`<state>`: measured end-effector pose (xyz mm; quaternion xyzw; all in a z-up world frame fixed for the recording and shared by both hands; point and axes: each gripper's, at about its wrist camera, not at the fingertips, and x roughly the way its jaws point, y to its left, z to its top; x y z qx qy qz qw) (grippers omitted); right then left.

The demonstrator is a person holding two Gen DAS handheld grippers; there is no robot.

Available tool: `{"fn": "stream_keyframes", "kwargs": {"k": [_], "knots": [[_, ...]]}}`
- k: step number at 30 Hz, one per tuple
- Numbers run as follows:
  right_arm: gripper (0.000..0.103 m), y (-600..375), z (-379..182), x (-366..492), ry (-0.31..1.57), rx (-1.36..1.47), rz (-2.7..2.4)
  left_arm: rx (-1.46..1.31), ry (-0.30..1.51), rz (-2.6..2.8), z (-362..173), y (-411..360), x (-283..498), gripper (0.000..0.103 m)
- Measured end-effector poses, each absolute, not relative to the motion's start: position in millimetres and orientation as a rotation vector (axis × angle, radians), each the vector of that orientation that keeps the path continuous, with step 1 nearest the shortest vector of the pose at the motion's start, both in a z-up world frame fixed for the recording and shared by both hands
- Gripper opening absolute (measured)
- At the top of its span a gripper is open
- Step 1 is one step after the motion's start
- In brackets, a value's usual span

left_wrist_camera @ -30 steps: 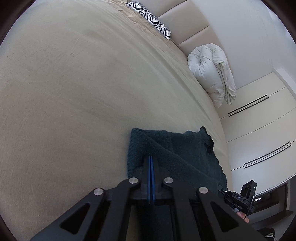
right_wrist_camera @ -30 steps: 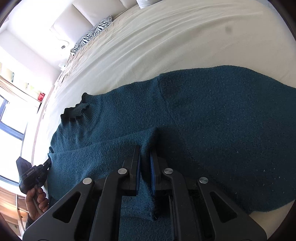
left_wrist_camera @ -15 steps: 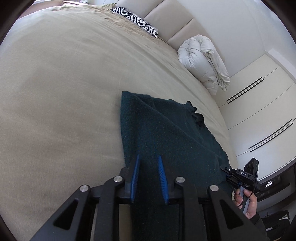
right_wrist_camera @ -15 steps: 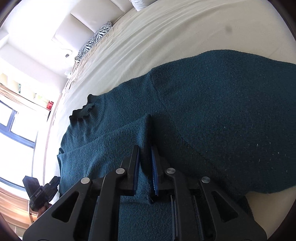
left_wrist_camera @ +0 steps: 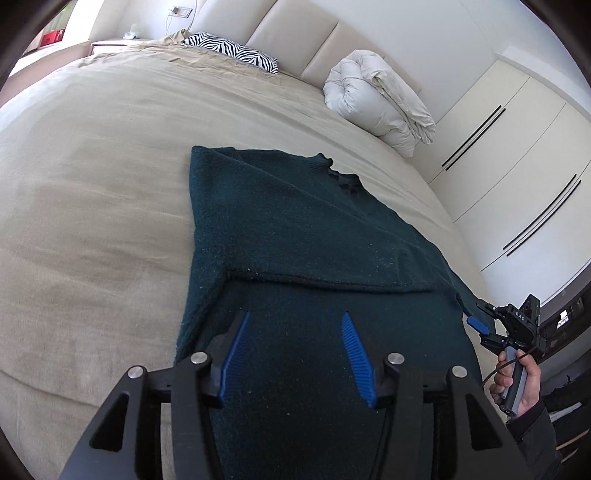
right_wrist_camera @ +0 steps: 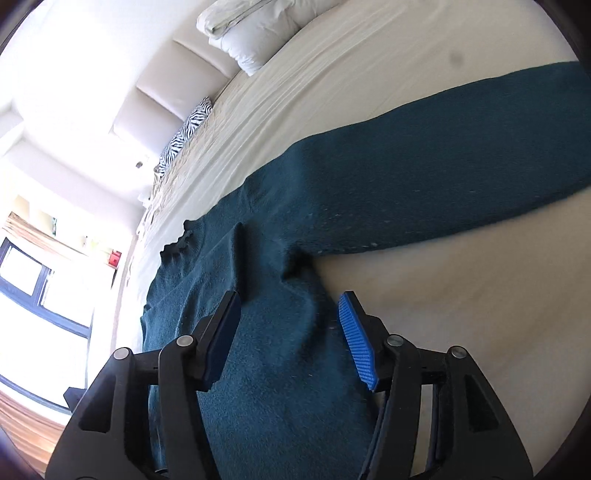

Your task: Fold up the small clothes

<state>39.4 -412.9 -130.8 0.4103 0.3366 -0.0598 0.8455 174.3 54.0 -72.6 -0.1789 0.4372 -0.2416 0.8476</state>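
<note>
A dark teal sweater [left_wrist_camera: 295, 221] lies flat on the beige bed [left_wrist_camera: 92, 192], collar [left_wrist_camera: 340, 173] toward the headboard. One sleeve is folded across the body, its edge [left_wrist_camera: 325, 282] running sideways. My left gripper [left_wrist_camera: 295, 315] hovers over the lower body, jaws opening, no cloth pinched. In the right wrist view the other sleeve [right_wrist_camera: 461, 155] stretches out to the right. My right gripper [right_wrist_camera: 290, 295] hangs over the sweater's side [right_wrist_camera: 288, 350] near the armpit, jaws opening, pads [right_wrist_camera: 356, 339] off the cloth. The right gripper [left_wrist_camera: 484, 326] also shows at the sweater's right edge, held by a hand [left_wrist_camera: 521, 380].
A zebra-striped pillow [left_wrist_camera: 236, 53] and a rolled white duvet [left_wrist_camera: 373, 99] lie against the padded headboard [left_wrist_camera: 295, 33]. Wardrobe doors [left_wrist_camera: 517, 166] stand beyond the bed's right edge. A bright window [right_wrist_camera: 33, 280] is on the left in the right wrist view.
Both grippers were shut on sweater fabric and have let it go, jaws now wide. Both have pulled back from the cloth; the right one has shifted toward the outstretched sleeve.
</note>
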Motion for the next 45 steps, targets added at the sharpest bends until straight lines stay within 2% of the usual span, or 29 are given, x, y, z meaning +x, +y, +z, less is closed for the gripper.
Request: {"fn": "stream_keyframes", "kwargs": {"k": [3, 8, 16, 22, 23, 24, 25, 29, 34, 38, 43, 45], "knots": [[0.055, -461, -141, -12, 0.648, 0.996, -0.273, -0.374, 0.906, -0.531, -65, 40, 164, 0.065], [0.054, -532, -164, -73, 0.484, 1.259, -0.36, -0.392, 0.926, -0.564, -59, 16, 165, 0.065], [0.051, -607, -184, -98, 0.269, 1.491, -0.44, -0.458, 0.963, -0.594, -61, 1, 167, 0.065], [0.028, -647, -186, -107, 0.255, 1.482, -0.536, -0.536, 1.002, -0.614, -70, 0, 178, 0.065], [0.025, -650, -181, -104, 0.283, 1.443, -0.556, -0.544, 1.006, -0.615, -71, -1, 181, 0.065], [0.015, -651, -174, -100, 0.319, 1.39, -0.578, -0.549, 1.007, -0.614, -72, -2, 184, 0.065], [0.011, -648, -164, -95, 0.351, 1.333, -0.596, -0.553, 1.003, -0.616, -71, -4, 188, 0.065], [0.008, -602, -104, -54, 0.45, 1.044, -0.57, -0.595, 0.989, -0.641, -65, -11, 203, 0.065], [0.007, -426, -39, 45, 0.657, 0.365, -0.364, -0.702, 0.998, -0.703, -60, -31, 222, 0.074], [0.007, -285, -53, 81, 0.715, -0.087, -0.281, -0.819, 1.043, -0.754, -71, -43, 231, 0.077], [0.007, -205, -84, 93, 0.741, -0.357, -0.261, -0.932, 1.115, -0.8, -88, -55, 236, 0.079], [0.007, -192, -91, 94, 0.768, -0.344, -0.248, -0.969, 1.131, -0.801, -93, -60, 237, 0.087]]}}
